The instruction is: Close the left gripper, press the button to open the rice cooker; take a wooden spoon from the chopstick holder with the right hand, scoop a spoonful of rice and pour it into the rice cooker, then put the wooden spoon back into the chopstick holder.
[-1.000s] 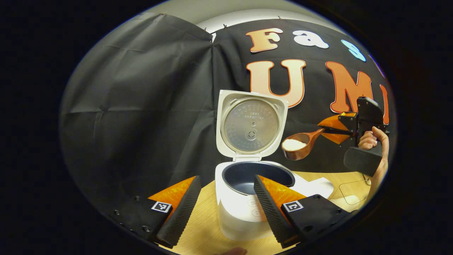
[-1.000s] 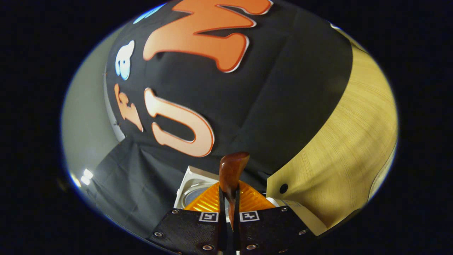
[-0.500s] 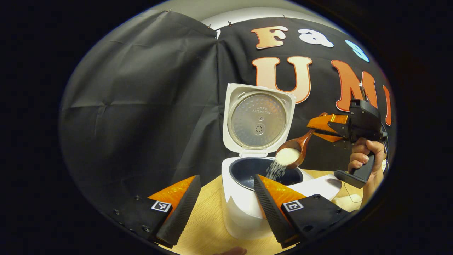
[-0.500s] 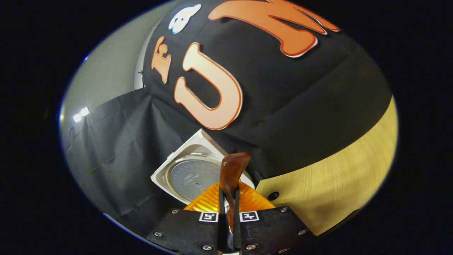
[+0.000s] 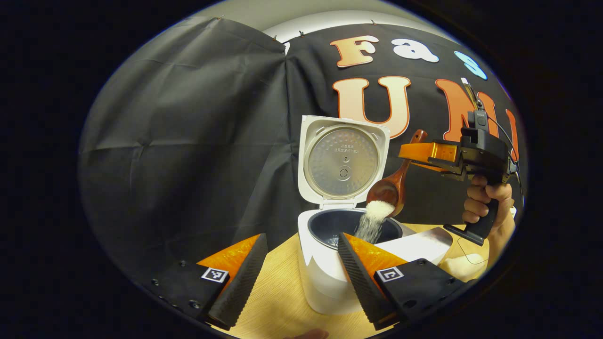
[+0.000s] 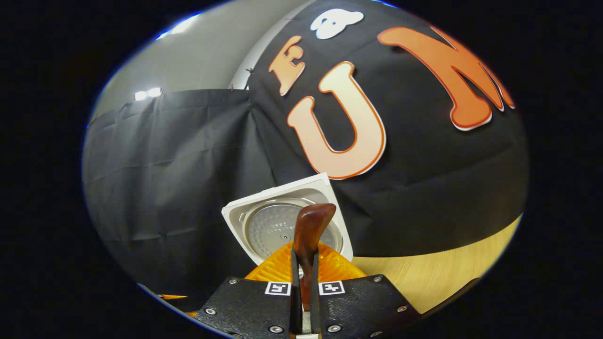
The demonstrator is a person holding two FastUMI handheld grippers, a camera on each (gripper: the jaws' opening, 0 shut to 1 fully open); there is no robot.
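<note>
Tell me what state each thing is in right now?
Cooker: lid up, pot open.
Spoon: tipped, pouring rice into the pot.
Right gripper: shut on the spoon's handle.
Left gripper: open, holding nothing.

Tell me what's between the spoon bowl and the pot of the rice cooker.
In the left gripper view, a stream of rice falls from the tipped wooden spoon into the rice cooker, whose lid stands open.

Glossy wooden spoon (matt tabletop)
</note>
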